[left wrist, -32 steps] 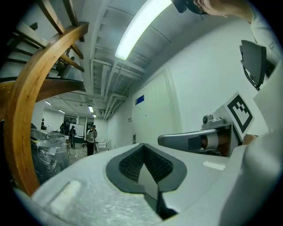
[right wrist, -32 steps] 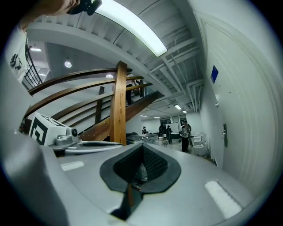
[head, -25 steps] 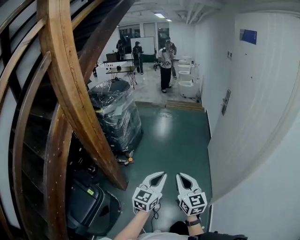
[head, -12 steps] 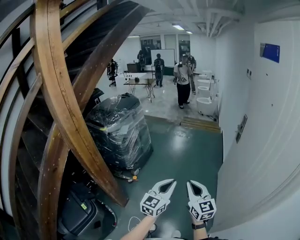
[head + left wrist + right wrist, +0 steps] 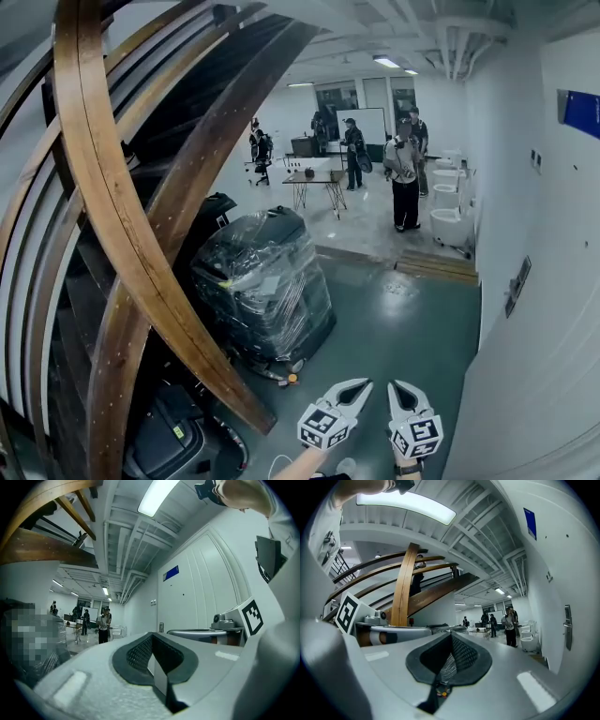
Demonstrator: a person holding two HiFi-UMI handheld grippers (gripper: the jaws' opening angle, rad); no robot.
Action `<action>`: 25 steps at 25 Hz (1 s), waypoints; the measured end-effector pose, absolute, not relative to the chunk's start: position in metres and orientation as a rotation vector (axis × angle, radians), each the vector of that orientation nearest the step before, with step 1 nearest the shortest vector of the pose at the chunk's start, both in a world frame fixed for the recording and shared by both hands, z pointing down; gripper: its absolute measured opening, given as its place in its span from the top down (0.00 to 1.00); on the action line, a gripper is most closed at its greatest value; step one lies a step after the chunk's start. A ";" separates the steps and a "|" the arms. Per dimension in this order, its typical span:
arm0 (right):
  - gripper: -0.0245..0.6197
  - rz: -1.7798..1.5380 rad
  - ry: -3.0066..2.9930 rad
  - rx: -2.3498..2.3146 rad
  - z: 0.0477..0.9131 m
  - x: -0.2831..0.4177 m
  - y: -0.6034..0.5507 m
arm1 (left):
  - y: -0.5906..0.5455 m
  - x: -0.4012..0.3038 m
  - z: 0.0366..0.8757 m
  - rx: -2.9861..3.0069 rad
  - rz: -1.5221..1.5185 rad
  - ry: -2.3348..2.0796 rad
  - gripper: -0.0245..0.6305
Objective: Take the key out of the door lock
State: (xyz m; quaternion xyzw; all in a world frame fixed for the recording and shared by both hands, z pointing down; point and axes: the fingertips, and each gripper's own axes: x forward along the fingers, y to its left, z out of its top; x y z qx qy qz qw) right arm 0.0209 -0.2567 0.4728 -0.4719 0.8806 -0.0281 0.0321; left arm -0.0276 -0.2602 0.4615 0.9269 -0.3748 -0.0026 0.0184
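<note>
My two grippers show low in the head view, side by side and pointing level down the corridor. Both the left gripper [image 5: 363, 383] and the right gripper [image 5: 397, 385] are shut with nothing between the jaws. The white door fills the right wall, with its dark lock plate [image 5: 515, 285] ahead of the grippers and well apart from them. That plate and its handle also show in the right gripper view as the lock plate [image 5: 567, 626], and far off in the left gripper view as the lock plate [image 5: 161, 627]. No key can be made out at this size.
Curved wooden stair beams [image 5: 141, 244] crowd the left side. A plastic-wrapped pallet [image 5: 267, 281] stands on the green floor, with a black case [image 5: 173, 439] below it. Wooden planks [image 5: 436, 266], white toilets [image 5: 450, 223], a table [image 5: 314, 178] and several people [image 5: 405, 178] are in the far room.
Both grippers have moved forward along the corridor, staying shut and side by side. The wrapped pallet and the door's lock plate now sit lower and further right in the head view.
</note>
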 end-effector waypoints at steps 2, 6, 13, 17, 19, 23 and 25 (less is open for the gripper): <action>0.96 -0.089 2.718 -1.452 0.477 0.021 -0.279 | -0.284 -0.031 0.468 2.863 -0.015 -1.170 0.96; 0.96 -0.063 2.723 -1.501 0.480 0.022 -0.333 | -0.346 -0.035 0.477 2.848 -0.053 -1.143 0.96; 0.96 0.031 2.635 -1.629 0.455 0.035 -0.447 | -0.460 -0.028 0.455 2.963 -0.148 -1.029 0.96; 0.96 0.039 2.608 -1.653 0.446 0.020 -0.492 | -0.514 -0.042 0.442 2.980 -0.181 -1.009 0.96; 0.96 0.016 2.619 -1.668 0.455 0.014 -0.509 | -0.539 -0.045 0.447 2.962 -0.184 -0.995 0.96; 0.96 -0.044 2.626 -1.710 0.468 0.021 -0.547 | -0.578 -0.031 0.459 2.939 -0.151 -0.944 0.96; 0.96 -0.033 2.611 -1.735 0.468 0.031 -0.567 | -0.597 -0.020 0.460 2.947 -0.146 -0.924 0.96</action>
